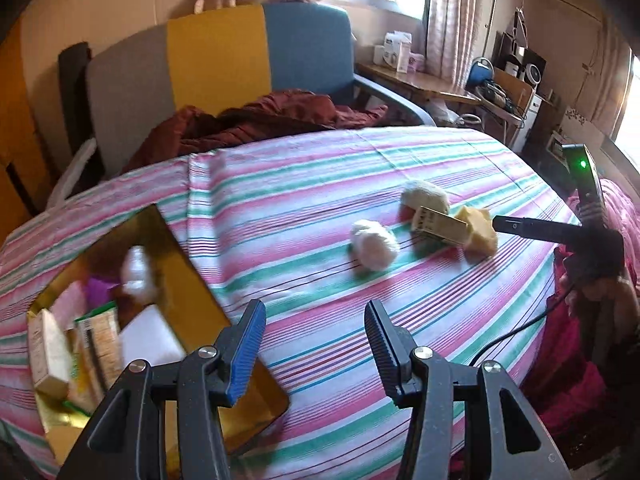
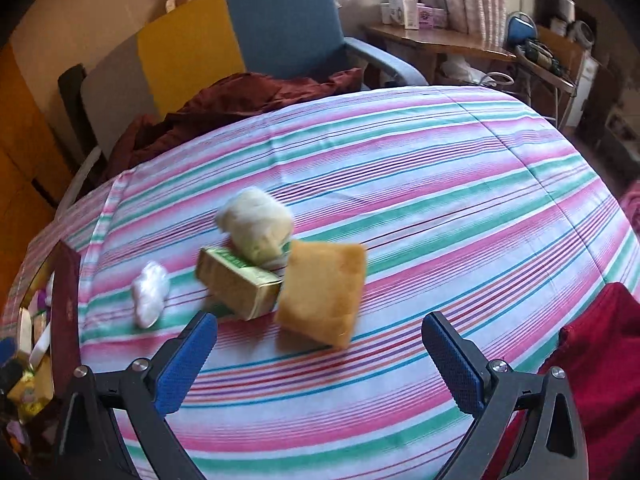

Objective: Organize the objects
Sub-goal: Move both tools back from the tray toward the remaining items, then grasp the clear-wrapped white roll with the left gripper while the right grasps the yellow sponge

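Both grippers [image 1: 314, 346] [image 2: 320, 364] spread, empty; risk: sponge [image 2: 322, 292] leaning on box [image 2: 238, 286], may topple or shove it when pinched.

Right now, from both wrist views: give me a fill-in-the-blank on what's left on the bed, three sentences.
The small green-and-gold carton lies between the white fluffy ball and the tan square ____.
Both grippers, left and right, hold ____.
The gold tray already holding items sits on the ____ bedsheet.

Missing: sponge; nothing; striped
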Action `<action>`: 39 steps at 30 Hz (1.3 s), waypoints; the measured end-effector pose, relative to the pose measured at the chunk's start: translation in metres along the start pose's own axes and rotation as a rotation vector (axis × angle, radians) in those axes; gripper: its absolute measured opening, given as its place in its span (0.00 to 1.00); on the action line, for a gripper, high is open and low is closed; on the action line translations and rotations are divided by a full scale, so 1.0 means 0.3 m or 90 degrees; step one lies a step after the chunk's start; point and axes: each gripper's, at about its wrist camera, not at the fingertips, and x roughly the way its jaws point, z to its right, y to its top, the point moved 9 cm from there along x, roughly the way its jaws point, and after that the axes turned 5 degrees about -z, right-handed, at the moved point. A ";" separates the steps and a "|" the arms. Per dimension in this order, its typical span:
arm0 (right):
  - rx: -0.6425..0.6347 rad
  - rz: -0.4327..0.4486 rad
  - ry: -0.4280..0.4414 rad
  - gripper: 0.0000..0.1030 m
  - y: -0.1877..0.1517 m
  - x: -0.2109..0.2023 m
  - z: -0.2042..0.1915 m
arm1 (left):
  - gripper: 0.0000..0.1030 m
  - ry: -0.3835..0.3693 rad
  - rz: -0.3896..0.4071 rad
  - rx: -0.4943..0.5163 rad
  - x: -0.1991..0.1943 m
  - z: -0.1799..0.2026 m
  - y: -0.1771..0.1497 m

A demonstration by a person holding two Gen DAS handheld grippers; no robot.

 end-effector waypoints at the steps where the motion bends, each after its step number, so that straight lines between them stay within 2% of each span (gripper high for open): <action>1: 0.006 0.002 -0.001 1.00 0.000 0.005 0.014 | 0.50 -0.002 -0.006 0.000 0.018 0.011 0.009; 7: 0.036 -0.014 0.006 1.00 -0.005 0.044 0.055 | 0.50 -0.034 -0.043 -0.007 0.136 0.082 0.062; 11: 0.048 -0.025 0.027 1.00 -0.012 0.051 0.049 | 0.50 -0.054 -0.049 -0.012 0.204 0.124 0.117; 18: 0.038 -0.021 0.042 1.00 -0.010 0.036 0.033 | 0.55 -0.061 -0.062 -0.010 0.337 0.190 0.199; 22: 0.030 -0.012 0.046 1.00 -0.005 0.026 0.021 | 0.56 -0.042 -0.080 -0.019 0.441 0.191 0.225; 27: 0.029 -0.010 0.043 1.00 0.002 0.043 0.028 | 0.47 -0.045 -0.146 -0.061 0.560 0.153 0.178; 29: 0.033 -0.009 0.039 1.00 0.005 0.051 0.038 | 0.40 -0.032 -0.124 -0.046 0.562 0.144 0.174; 32: 0.042 -0.006 0.036 0.97 0.005 0.061 0.049 | 0.38 -0.030 -0.116 -0.031 0.558 0.142 0.167; 37: 0.045 -0.018 0.027 0.81 -0.002 0.096 0.060 | 0.38 -0.027 -0.089 -0.008 0.550 0.146 0.156; 39: 0.054 -0.023 0.025 0.80 0.001 0.111 0.066 | 0.38 -0.035 -0.088 -0.013 0.544 0.143 0.154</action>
